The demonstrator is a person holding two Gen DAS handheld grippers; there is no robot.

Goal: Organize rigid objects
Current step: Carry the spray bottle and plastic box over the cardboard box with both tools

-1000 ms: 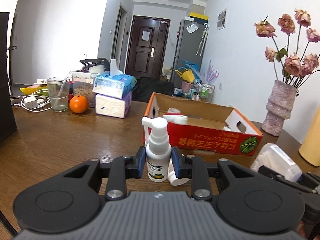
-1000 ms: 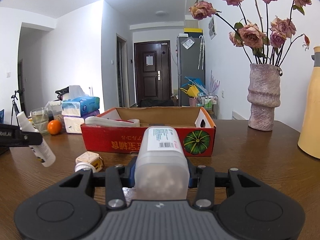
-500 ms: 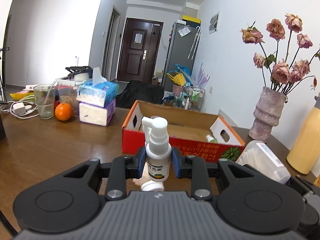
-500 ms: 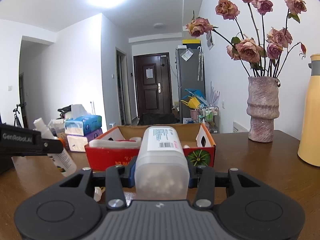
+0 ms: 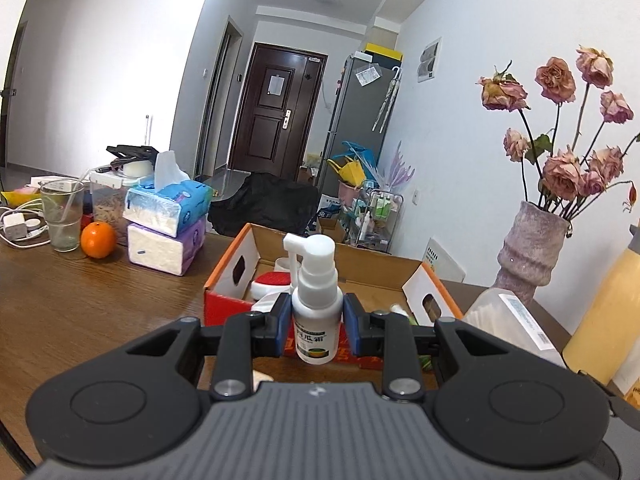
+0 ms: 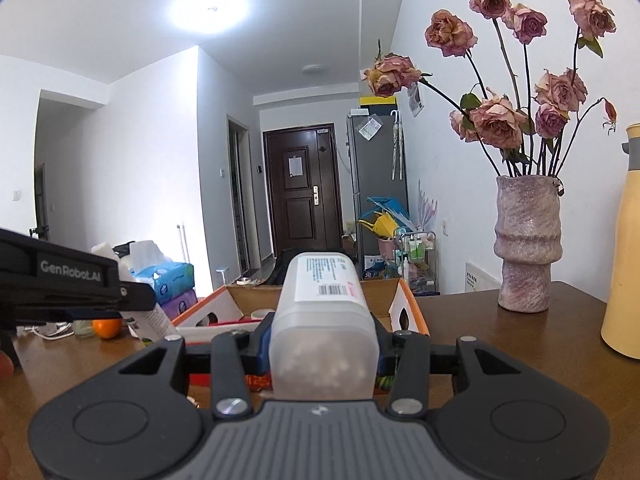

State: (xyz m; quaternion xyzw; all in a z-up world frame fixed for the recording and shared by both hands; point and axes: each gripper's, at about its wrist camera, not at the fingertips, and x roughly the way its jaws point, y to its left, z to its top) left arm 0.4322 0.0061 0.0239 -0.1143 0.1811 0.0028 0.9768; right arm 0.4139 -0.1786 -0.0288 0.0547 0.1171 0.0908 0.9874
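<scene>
My left gripper (image 5: 316,324) is shut on a small white spray bottle (image 5: 316,300), held upright just in front of the red cardboard box (image 5: 240,280). Inside the box lie a red-and-white item (image 5: 272,282) and other small things. My right gripper (image 6: 322,340) is shut on a translucent plastic container (image 6: 324,320) with a barcode label, lying lengthwise between the pads and pointing at the same box (image 6: 404,312). That container (image 5: 508,324) also shows at the right of the left wrist view. The left gripper's arm (image 6: 72,280) crosses the left side of the right wrist view.
A vase of dried roses (image 6: 528,244) and a yellow flask (image 6: 624,264) stand on the wooden table (image 6: 500,344) at right. Stacked tissue packs (image 5: 168,224), an orange (image 5: 98,240), a glass (image 5: 62,216) and chargers (image 5: 18,224) sit at the left.
Both grippers have risen and come closer to the box with their loads. The left one now looks down into the box; small items on the table in front have dropped out of view.
</scene>
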